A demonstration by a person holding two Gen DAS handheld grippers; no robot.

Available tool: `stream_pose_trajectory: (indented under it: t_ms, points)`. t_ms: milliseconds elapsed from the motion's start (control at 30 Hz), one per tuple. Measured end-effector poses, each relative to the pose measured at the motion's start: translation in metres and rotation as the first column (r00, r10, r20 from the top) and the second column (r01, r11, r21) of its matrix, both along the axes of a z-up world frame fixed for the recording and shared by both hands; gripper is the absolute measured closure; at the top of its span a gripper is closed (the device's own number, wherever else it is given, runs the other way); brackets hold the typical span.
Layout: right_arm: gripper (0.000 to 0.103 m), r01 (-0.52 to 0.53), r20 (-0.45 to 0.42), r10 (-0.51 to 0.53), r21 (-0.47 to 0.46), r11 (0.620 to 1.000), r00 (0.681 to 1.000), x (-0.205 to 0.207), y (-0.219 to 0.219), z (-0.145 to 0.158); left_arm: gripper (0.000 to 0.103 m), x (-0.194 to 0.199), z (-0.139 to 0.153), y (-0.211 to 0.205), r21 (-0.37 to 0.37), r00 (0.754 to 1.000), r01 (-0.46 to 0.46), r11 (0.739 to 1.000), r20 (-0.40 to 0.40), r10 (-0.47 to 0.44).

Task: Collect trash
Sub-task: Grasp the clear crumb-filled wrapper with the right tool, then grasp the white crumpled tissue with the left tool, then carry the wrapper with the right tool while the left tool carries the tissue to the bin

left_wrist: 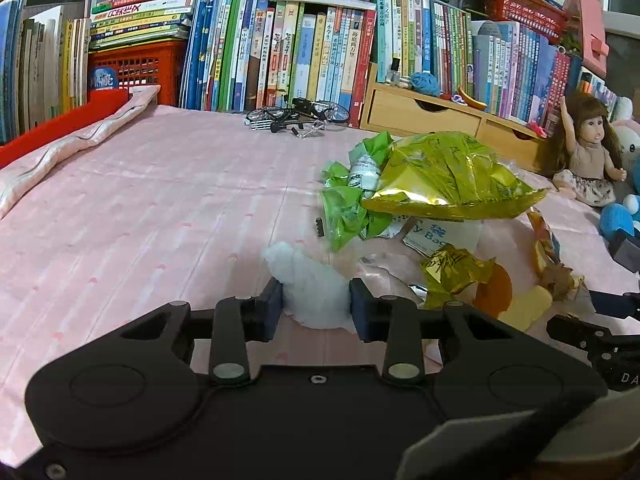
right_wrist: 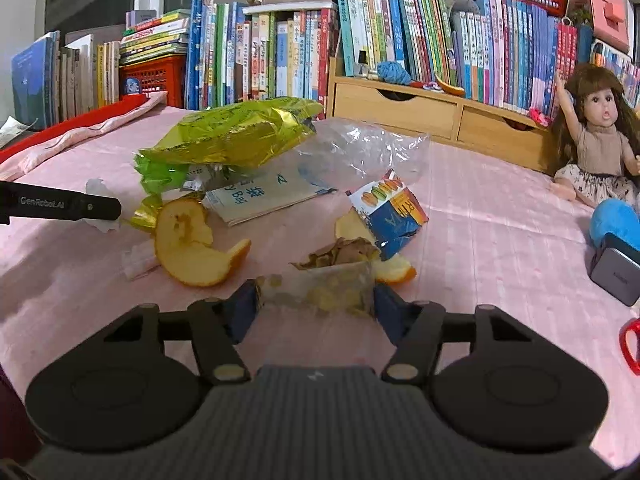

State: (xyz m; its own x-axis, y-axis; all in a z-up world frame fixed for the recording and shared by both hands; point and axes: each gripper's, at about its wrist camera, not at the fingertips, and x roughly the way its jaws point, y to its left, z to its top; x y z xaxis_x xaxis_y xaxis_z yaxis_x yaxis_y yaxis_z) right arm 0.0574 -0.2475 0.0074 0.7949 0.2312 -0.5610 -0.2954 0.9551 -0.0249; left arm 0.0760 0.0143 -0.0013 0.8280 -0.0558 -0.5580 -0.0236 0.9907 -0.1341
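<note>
L tongs [left_wrist: 316,306] grip tissue [left_wrist: 310,288]; R tongs [right_wrist: 316,304] grip wrapper [right_wrist: 320,286].

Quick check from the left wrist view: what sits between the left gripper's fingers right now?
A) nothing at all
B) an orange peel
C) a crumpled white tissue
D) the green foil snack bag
C: in the left wrist view the crumpled white tissue sits between the left gripper fingers, both pads against its sides, while the green foil snack bag and the orange peel lie farther off on the pink cloth.
</note>
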Motion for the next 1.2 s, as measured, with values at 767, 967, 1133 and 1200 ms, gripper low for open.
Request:
stream_pose_trajectory:
  t_ms: [767, 967, 1133, 1200]
  points:
    - [0.037, -0.07, 0.037, 0.069, 0.031, 0.997, 0.997, -0.058, 0.014, 0.024, 0.069, -0.098, 0.039, -0.01, -0.017, 0.992, 0.097, 0.995, 0.085, -0.095]
    - [0.036, -0.11, 0.044, 0.108, 0.035, 0.993, 0.993, -0.084, 0.023, 0.027, 0.069, -0.13, 0.042, -0.013, -0.004, 0.99, 0.12, 0.993, 0.074, -0.119]
    - [0.036, -0.146, 0.048, 0.144, 0.039, 0.988, 0.988, -0.111, 0.029, 0.028, 0.069, -0.163, 0.034, -0.013, -0.012, 0.99, 0.139, 0.99, 0.021, -0.138]
    - [0.036, -0.169, 0.043, 0.167, 0.037, 0.985, 0.985, -0.123, 0.032, 0.027, 0.069, -0.174, 0.029, -0.012, -0.015, 0.988, 0.157, 0.988, -0.007, -0.157]
